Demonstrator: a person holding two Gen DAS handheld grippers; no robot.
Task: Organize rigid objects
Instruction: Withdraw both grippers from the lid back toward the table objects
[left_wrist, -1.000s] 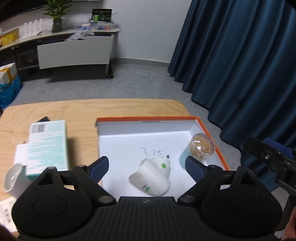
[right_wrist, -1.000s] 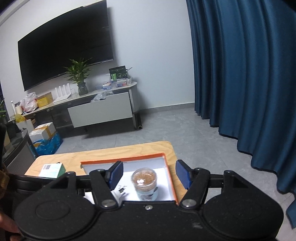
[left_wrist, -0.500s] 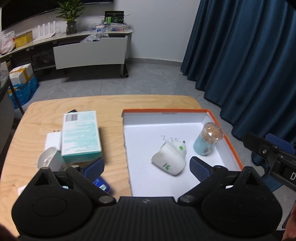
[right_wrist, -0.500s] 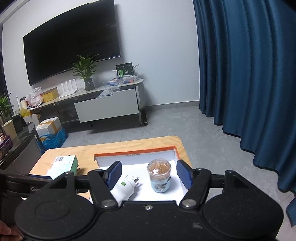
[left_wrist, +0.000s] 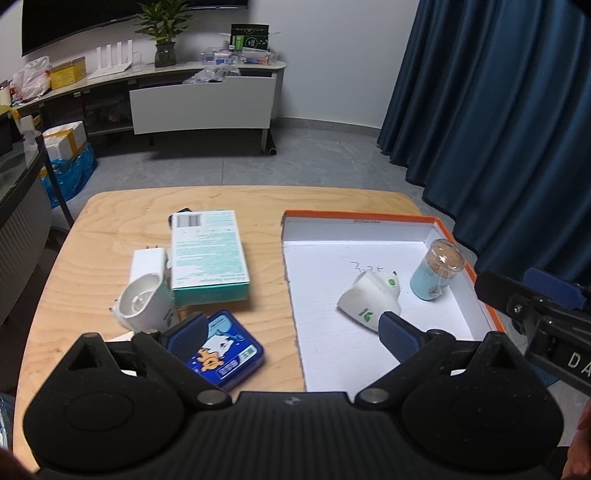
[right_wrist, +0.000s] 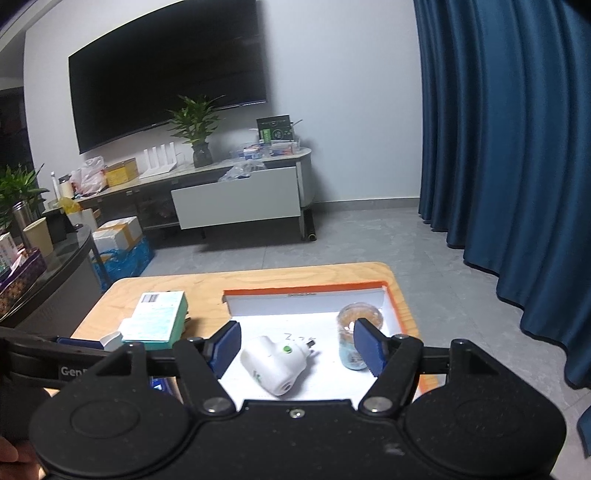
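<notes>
An orange-rimmed white box (left_wrist: 373, 220) sits on the right of the wooden table (left_wrist: 122, 218). In it lie a white plug device (left_wrist: 369, 299) on its side and an upright toothpick jar (left_wrist: 437, 269). My left gripper (left_wrist: 291, 332) hovers open over the box's left edge, holding nothing. On the bare table lie a teal carton (left_wrist: 208, 254), a white adapter (left_wrist: 147, 264), a second white plug device (left_wrist: 144, 306) and a blue tin (left_wrist: 221, 350). My right gripper (right_wrist: 297, 345) is near the box (right_wrist: 306, 290); its jaws are opening and empty, with the plug device (right_wrist: 279, 363) and jar (right_wrist: 356, 332) beyond them.
The right gripper's body (left_wrist: 535, 302) shows past the box's right rim. Dark blue curtains (left_wrist: 498, 110) hang close on the right. A low cabinet (right_wrist: 236, 203) with a plant and clutter stands across the floor, and a glass-topped side table (right_wrist: 55, 266) stands on the left.
Both grippers have drawn back from the box, so more of the table shows. The left jaws have spread wider. The plug device and jar stay in the box.
</notes>
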